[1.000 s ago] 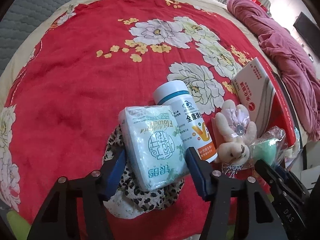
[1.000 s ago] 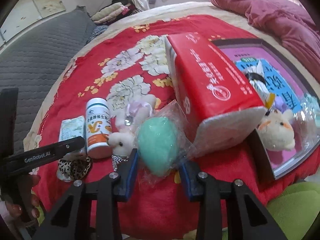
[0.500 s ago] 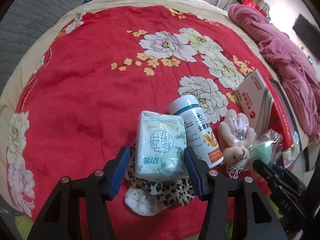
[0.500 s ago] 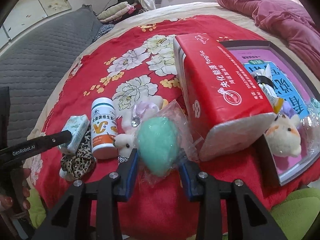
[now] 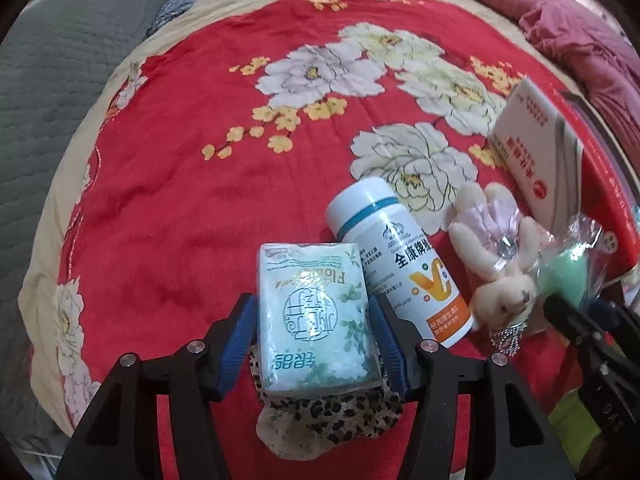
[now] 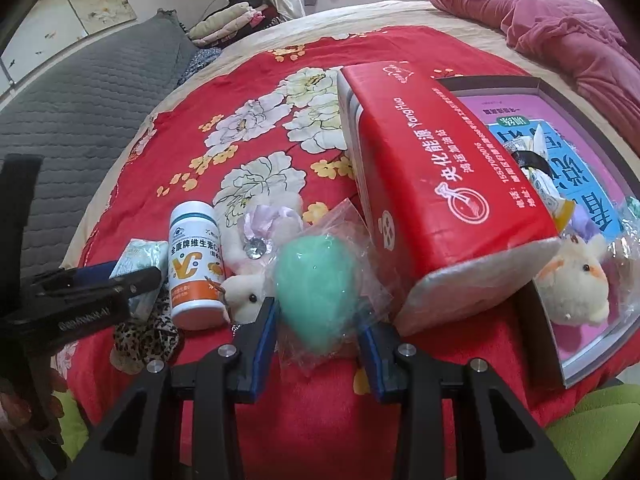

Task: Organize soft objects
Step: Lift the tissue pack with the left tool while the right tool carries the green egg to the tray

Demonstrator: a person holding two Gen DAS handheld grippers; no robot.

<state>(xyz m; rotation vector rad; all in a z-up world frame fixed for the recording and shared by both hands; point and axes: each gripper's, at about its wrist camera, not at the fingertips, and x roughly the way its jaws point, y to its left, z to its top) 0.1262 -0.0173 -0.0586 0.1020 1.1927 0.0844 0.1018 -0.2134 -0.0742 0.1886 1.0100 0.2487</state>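
My left gripper is shut on a pale green tissue pack, held just above a leopard-print cloth on the red floral bedspread. My right gripper is shut on a green sponge egg in a clear bag, which also shows in the left wrist view. A cream plush bunny lies between the egg and a white vitamin bottle. The bottle and bunny lie right of the tissue pack. The left gripper shows at the left edge of the right wrist view.
A red tissue box leans on an open tray box holding another plush toy and packets. A crumpled pink blanket lies at the back right. A grey quilt lies on the left.
My left gripper has closed in on the tissue pack and raised it a little off the leopard cloth. The right gripper stays on the bagged egg, and its view has risen slightly.
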